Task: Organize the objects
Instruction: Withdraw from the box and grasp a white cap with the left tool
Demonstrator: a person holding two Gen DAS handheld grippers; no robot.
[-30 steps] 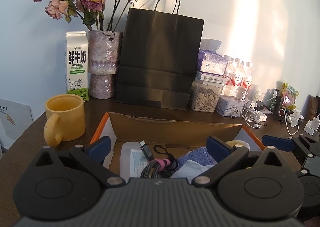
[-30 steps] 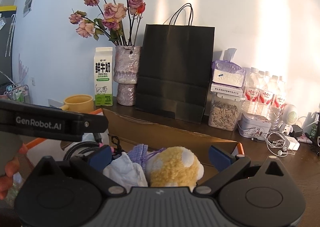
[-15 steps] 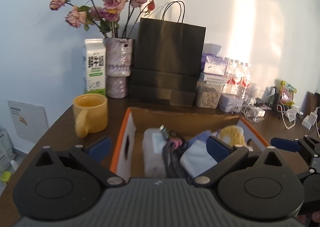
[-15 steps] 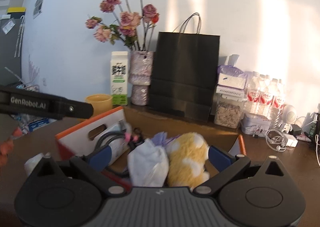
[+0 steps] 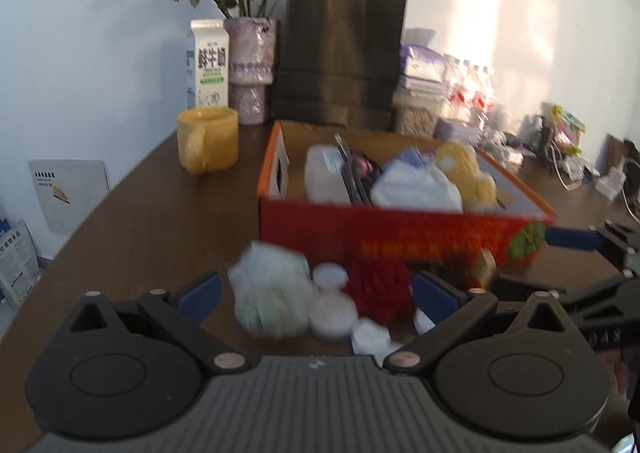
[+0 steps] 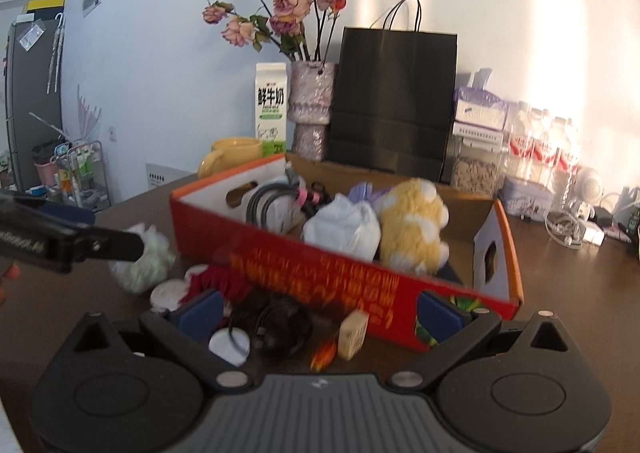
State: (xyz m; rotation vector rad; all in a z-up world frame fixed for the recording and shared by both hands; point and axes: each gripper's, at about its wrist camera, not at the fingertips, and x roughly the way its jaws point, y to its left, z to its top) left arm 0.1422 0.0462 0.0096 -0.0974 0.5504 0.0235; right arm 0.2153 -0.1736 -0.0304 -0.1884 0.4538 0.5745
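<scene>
Both claws, left (image 5: 316, 291) and right (image 6: 320, 311), are spread wide, nothing gripped. Loose bits by the box (image 6: 360, 273) are best picked singly, blurry bag (image 5: 272, 301) first.

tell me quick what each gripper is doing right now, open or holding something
Left gripper: open, holding nothing.
Right gripper: open, holding nothing.
</scene>
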